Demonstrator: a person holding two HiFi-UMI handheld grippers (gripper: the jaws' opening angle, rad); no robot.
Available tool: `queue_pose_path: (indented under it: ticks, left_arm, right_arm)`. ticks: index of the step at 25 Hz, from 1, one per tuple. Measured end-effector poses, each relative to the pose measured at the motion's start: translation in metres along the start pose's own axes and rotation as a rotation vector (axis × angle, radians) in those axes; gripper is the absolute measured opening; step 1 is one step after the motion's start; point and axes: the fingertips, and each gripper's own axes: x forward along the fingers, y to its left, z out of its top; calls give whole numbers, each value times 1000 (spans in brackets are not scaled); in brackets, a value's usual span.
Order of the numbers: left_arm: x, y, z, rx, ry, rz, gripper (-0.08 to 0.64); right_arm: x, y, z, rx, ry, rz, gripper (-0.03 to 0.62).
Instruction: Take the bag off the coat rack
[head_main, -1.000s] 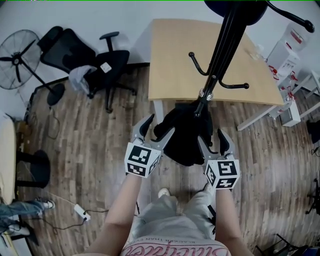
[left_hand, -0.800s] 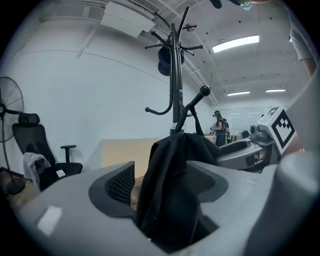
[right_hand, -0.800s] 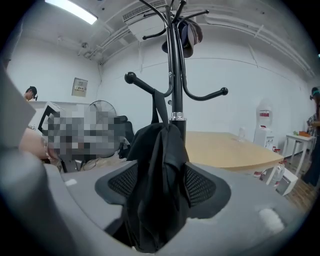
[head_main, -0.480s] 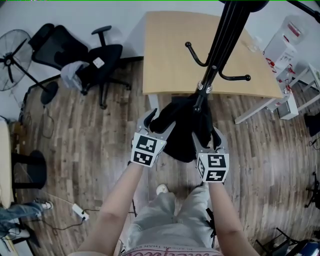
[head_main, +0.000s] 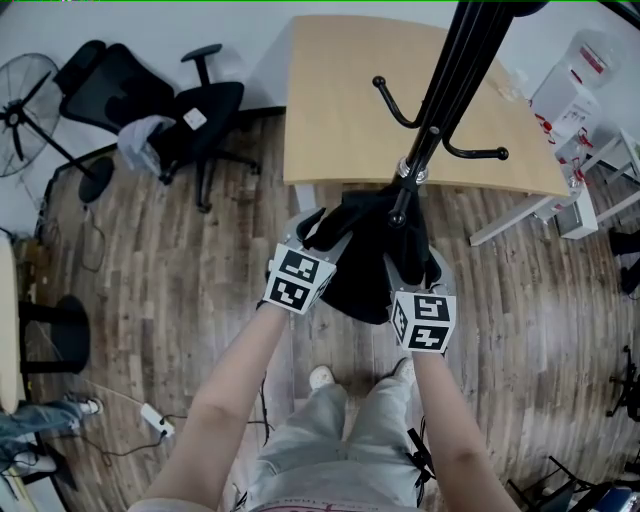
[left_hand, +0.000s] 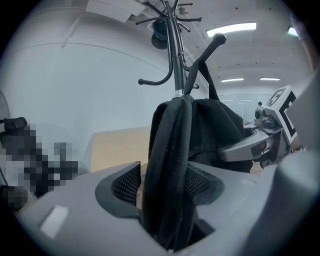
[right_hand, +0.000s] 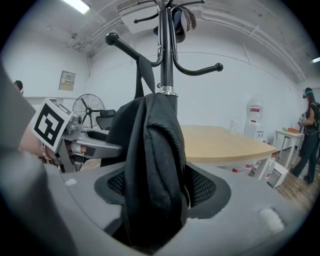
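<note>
Bag (head_main: 365, 262) of black cloth hangs slumped against the pole of the coat rack (head_main: 432, 120), its strap (right_hand: 144, 75) looped over an upturned, ball-tipped hook (right_hand: 120, 45) above. The right gripper (right_hand: 160, 187) pinches a thick fold of it, with both pads against the cloth. The left gripper (left_hand: 162, 186) has another fold between its jaws, which are closing, and a sliver of gap shows at one pad. A table (head_main: 340, 110) stands just behind the rack. The risk, as I judge it, is pulling outward before lifting: the strap would catch on the ball tip and tilt the rack. Loose cloth could also slip from the left jaws.
</note>
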Motion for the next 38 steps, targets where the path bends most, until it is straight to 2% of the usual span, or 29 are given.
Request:
queue_pose_path:
  ticks: [6,10,14,20,23,27,28,30,32,33,38]
  left_arm:
    - [12,-5,-1,0,19,-27,239]
    - [20,-10,-5,10,44,-37,227]
    - [26,-9,-10,-11,48,-49,224]
    - [31,-7,-21,-94,27,-68,222]
    - [31,-8,-25,-117,18,-70,227]
    - [31,-9,-35,-144,32,-61,244]
    - [31,-10,-36,-149,33,-61,244]
    - [29,-12,-38,-158,32,-61,227]
    - [27,-14,-39,-164,35,-63,196]
    - [26,-16,-39,-165,38,-64,181]
    - [18,-28,-39,-153,57,-57,104]
  right_arm:
    - [12,-8,-4,25,18,19,288]
    - [18,-15,-6,81,5,36,281]
    - [25,-18,-6,123,-10,87,285]
    - [32,-16,-8,136,3,150,340]
    - [33,-15,-15,174,31,144,428]
    - [35,-13,-22,182,57,133,434]
    - [34,-14,-23,185,55,126,411]
    - [30,-18,-24,178,40,95,324]
    - [26,-24,-24,147,33,61,209]
    - [25,-25,-23,131,34,55,173]
    - [16,-24,-22,128,36,92,103]
